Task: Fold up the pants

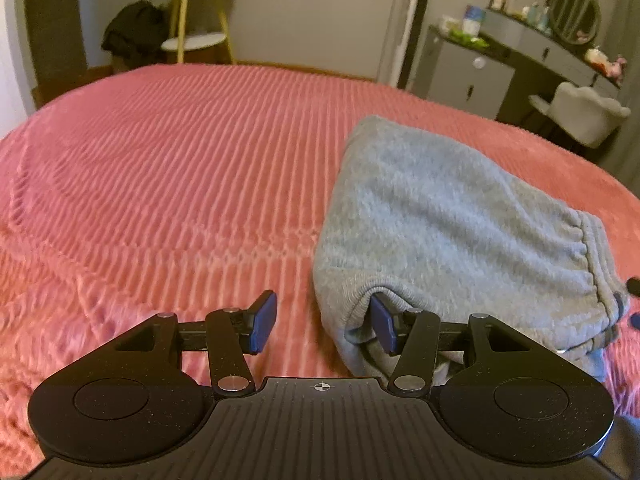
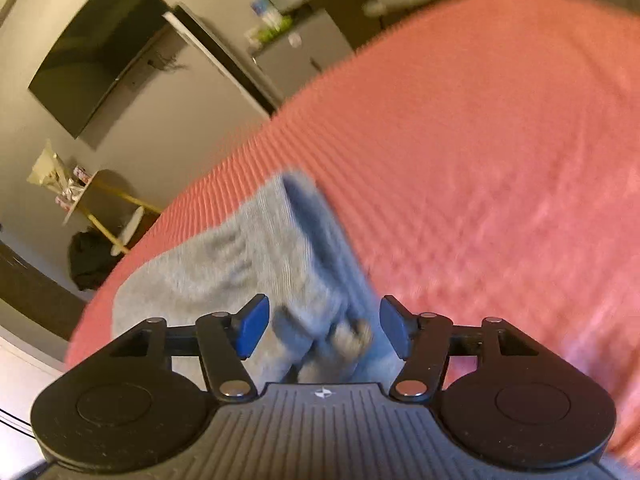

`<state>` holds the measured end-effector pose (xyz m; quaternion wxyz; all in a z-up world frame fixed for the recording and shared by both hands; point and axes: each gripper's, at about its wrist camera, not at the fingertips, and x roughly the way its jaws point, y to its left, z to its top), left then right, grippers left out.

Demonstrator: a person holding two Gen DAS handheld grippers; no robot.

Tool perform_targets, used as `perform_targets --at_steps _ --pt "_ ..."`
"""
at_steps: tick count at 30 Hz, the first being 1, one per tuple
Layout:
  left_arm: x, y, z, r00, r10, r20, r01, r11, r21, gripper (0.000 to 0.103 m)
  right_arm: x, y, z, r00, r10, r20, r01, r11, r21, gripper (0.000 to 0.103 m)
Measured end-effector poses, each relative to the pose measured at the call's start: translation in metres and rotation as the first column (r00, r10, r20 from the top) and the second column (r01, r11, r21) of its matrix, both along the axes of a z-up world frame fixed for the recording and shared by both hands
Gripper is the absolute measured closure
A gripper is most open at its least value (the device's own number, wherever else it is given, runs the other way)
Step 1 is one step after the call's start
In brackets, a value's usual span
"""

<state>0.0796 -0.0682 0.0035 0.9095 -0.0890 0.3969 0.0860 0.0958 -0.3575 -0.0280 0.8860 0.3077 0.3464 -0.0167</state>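
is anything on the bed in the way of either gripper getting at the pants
Nothing visible. The folded pants lie alone on the bedspread, right at the open left gripper and right gripper.

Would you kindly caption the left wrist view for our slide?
Open left gripper at the corner of folded grey pants on a pink ribbed bedspread.

Grey pants (image 1: 452, 220) lie folded into a thick bundle on the right of a pink ribbed bedspread (image 1: 180, 168), elastic waistband to the right. The left tongs (image 1: 322, 324) stand apart, gripping nothing; the right blue pad (image 1: 382, 324) sits against the bundle's near edge, the left pad over bare bedspread.
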Motion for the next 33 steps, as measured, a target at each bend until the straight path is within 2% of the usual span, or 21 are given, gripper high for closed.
perform_targets --at_steps 3,5,6,7,8,10,13,15,16,17,18,19,21,22,24,27,28,31,33 --pt "-0.002 -0.003 0.012 1.0 -0.013 0.013 0.013 1.0 -0.003 0.047 0.001 0.009 0.021 0.998 0.022 0.064 -0.017 0.997 -0.081 0.041" --pt "-0.009 -0.003 0.027 0.997 -0.03 0.066 0.03 1.0 0.001 0.046 0.007 0.024 0.03 0.992 0.078 0.101 -0.063 0.986 -0.151 0.042" --pt "-0.012 -0.002 0.033 0.995 -0.036 0.089 0.036 0.999 0.004 0.04 0.011 0.033 0.031 0.988 0.111 0.106 -0.089 0.977 -0.194 0.043" --pt "-0.014 0.0 0.039 0.992 -0.035 0.12 0.034 0.999 0.011 0.035 0.014 0.042 0.032 0.985 0.139 0.106 -0.111 0.965 -0.236 0.047" --pt "-0.013 0.001 0.043 0.988 -0.033 0.152 0.03 0.999 0.022 0.027 0.018 0.053 0.031 0.98 0.17 0.103 -0.137 0.952 -0.274 0.056" --pt "-0.003 0.001 0.037 0.98 -0.05 0.193 0.04 0.997 0.059 0.025 0.028 0.071 0.028 0.971 0.222 0.09 -0.184 0.931 -0.315 0.065" --pt "0.021 -0.003 0.003 0.988 -0.064 0.142 0.052 0.995 0.09 0.038 0.037 0.095 0.021 0.954 0.287 0.082 -0.242 0.904 -0.352 0.068" --pt "0.031 -0.009 -0.024 0.994 -0.094 0.056 0.088 0.992 0.09 0.051 0.042 0.108 0.015 0.942 0.327 0.079 -0.274 0.882 -0.382 0.068" --pt "0.033 -0.011 -0.039 0.995 -0.104 -0.003 0.104 0.992 0.072 0.053 0.045 0.113 0.012 0.938 0.342 0.064 -0.289 0.868 -0.404 0.068" --pt "0.03 -0.013 -0.052 0.993 -0.115 -0.025 0.116 0.992 0.055 0.053 0.049 0.118 0.005 0.936 0.351 0.022 -0.309 0.852 -0.421 0.071" --pt "0.025 -0.014 -0.061 0.993 -0.118 -0.021 0.119 0.99 0.075 0.052 0.052 0.118 -0.003 0.935 0.354 -0.033 -0.332 0.836 -0.437 0.073" --pt "0.017 -0.018 -0.065 0.991 -0.137 -0.001 0.136 0.983 0.124 0.052 0.05 0.118 -0.009 0.928 0.369 -0.054 -0.352 0.817 -0.456 0.08" --pt "0.009 -0.027 -0.061 0.984 -0.179 0.004 0.174 0.964 0.2 0.052 0.043 0.117 -0.01 0.911 0.409 -0.057 -0.379 0.773 -0.509 0.082" --pt "0.008 -0.03 -0.056 0.978 -0.209 0.003 0.202 0.95 0.237 0.052 0.041 0.115 -0.009 0.906 0.418 -0.06 -0.389 0.769 -0.507 0.082" --pt "0.007 -0.032 -0.044 0.97 -0.241 0.015 0.228 0.936 0.267 0.054 0.042 0.11 -0.002 0.908 0.415 -0.061 -0.392 0.789 -0.472 0.082" --pt "0.023 -0.024 -0.017 0.964 -0.244 0.104 0.219 0.954 0.205 0.053 0.052 0.099 0.012 0.928 0.372 -0.024 -0.353 0.854 -0.382 0.082" --pt "0.035 -0.022 -0.007 0.961 -0.237 0.139 0.21 0.96 0.184 0.052 0.055 0.1 0.018 0.932 0.361 -0.001 -0.334 0.86 -0.385 0.08" --pt "0.08 -0.022 0.005 0.953 -0.232 0.195 0.198 0.964 0.178 0.047 0.072 0.114 0.027 0.933 0.36 0.023 -0.313 0.84 -0.442 0.079" --pt "0.113 -0.025 -0.004 0.961 -0.22 0.168 0.187 0.964 0.19 0.033 0.088 0.122 0.027 0.927 0.375 0.022 -0.325 0.831 -0.452 0.079"
